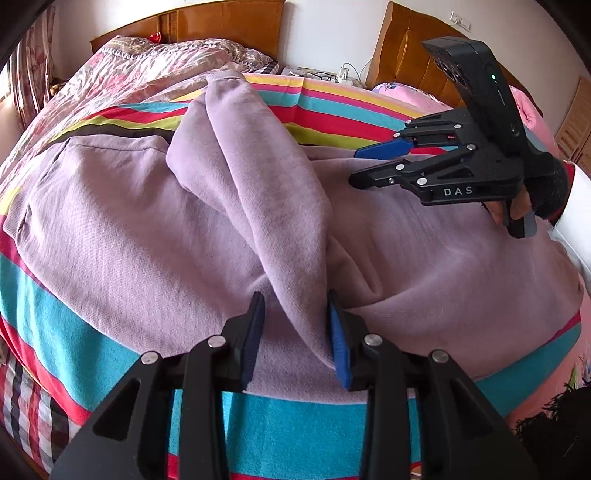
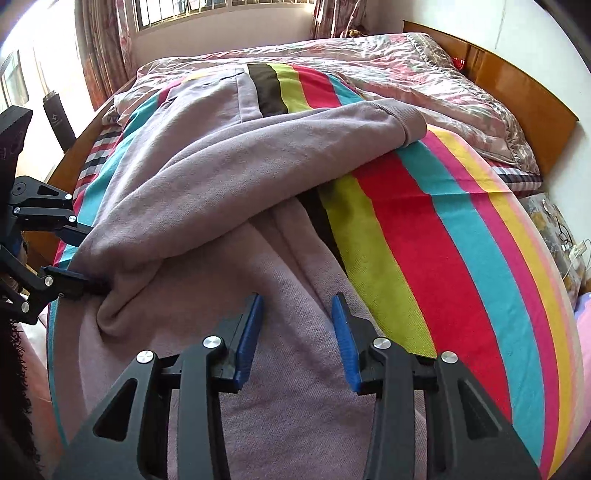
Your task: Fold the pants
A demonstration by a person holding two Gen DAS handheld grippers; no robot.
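Lilac sweatpants (image 1: 110, 221) lie spread on a striped blanket (image 1: 258, 435) on the bed. One leg (image 1: 251, 170) is folded over and runs diagonally across the other; its cuff (image 2: 402, 122) rests on the stripes. My left gripper (image 1: 295, 325) is open with a fold of the leg's fabric between its blue pads, the right pad (image 1: 340, 343) touching the cloth. It also shows in the right wrist view (image 2: 79, 258) at the pants' edge. My right gripper (image 2: 297, 332) is open and empty above the pants; in the left wrist view (image 1: 365, 166) it hovers over the fabric.
A floral quilt (image 2: 424, 74) is bunched at the head of the bed by the wooden headboard (image 2: 517, 92). A window with curtains (image 2: 221, 14) lies beyond the bed. A nightstand with cables (image 1: 332, 75) stands by the wall. A second bed's pink bedding (image 1: 524, 107) is at right.
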